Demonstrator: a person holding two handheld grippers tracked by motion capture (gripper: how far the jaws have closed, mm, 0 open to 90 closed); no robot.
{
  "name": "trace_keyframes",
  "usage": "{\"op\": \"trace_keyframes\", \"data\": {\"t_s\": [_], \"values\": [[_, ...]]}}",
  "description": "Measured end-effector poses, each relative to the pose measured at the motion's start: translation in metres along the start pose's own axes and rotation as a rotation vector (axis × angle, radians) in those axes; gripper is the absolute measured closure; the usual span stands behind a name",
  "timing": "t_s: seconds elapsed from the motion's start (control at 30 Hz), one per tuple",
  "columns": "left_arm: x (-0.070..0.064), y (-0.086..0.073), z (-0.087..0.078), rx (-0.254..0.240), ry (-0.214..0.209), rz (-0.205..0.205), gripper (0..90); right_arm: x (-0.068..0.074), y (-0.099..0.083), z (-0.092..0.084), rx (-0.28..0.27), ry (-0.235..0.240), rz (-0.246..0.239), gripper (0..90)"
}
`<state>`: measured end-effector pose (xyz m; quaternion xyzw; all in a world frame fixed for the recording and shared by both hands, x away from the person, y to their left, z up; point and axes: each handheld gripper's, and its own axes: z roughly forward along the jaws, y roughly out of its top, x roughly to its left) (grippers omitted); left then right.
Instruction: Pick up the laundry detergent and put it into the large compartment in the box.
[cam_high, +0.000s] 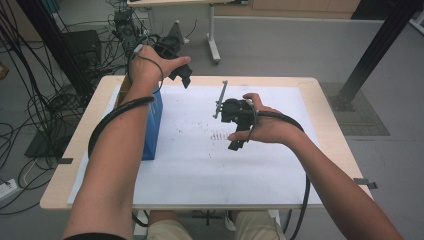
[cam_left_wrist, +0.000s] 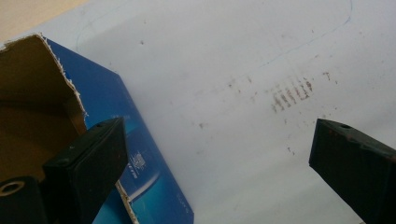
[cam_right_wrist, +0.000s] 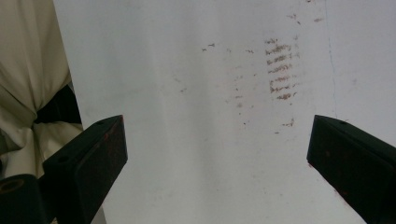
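A blue cardboard box (cam_high: 152, 127) stands on the left side of the white sheet (cam_high: 200, 165). In the left gripper view its torn-open top shows a brown inside, and its blue side (cam_left_wrist: 144, 154) lies just past the left jaw. My left gripper (cam_high: 182, 75) hangs above the table's far left corner, open (cam_left_wrist: 217, 135) with nothing between its jaws. My right gripper (cam_high: 235, 132) is held over the middle of the sheet, also open (cam_right_wrist: 217, 135) and empty. Brown smudge marks (cam_high: 218, 135) (cam_left_wrist: 292, 95) (cam_right_wrist: 280, 70) stain the sheet near it.
The wooden table edge (cam_high: 70, 150) frames the sheet. Cables and dark equipment (cam_high: 85, 45) crowd the floor at the left. Another table's leg (cam_high: 214, 47) stands behind, and a black post (cam_high: 372, 55) at the right. The person's light trousers (cam_right_wrist: 23, 70) show past the sheet's near edge.
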<state>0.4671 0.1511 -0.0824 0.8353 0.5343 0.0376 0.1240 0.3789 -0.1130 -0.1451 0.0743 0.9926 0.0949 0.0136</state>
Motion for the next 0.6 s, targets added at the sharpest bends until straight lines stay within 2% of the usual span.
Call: {"op": "trace_keyframes", "data": {"t_s": [0.23,0.6], "values": [[-0.0002,0.0020,0.0031,0.003,0.003,0.002,5.2,-0.0010,-0.0009,-0.0004,0.000,0.002,0.009,4.8],[-0.0035,0.0028,0.0016,0.002,0.004,0.014,5.2,0.0010,-0.0011,-0.0013,-0.006,-0.002,-0.004,4.9]]}}
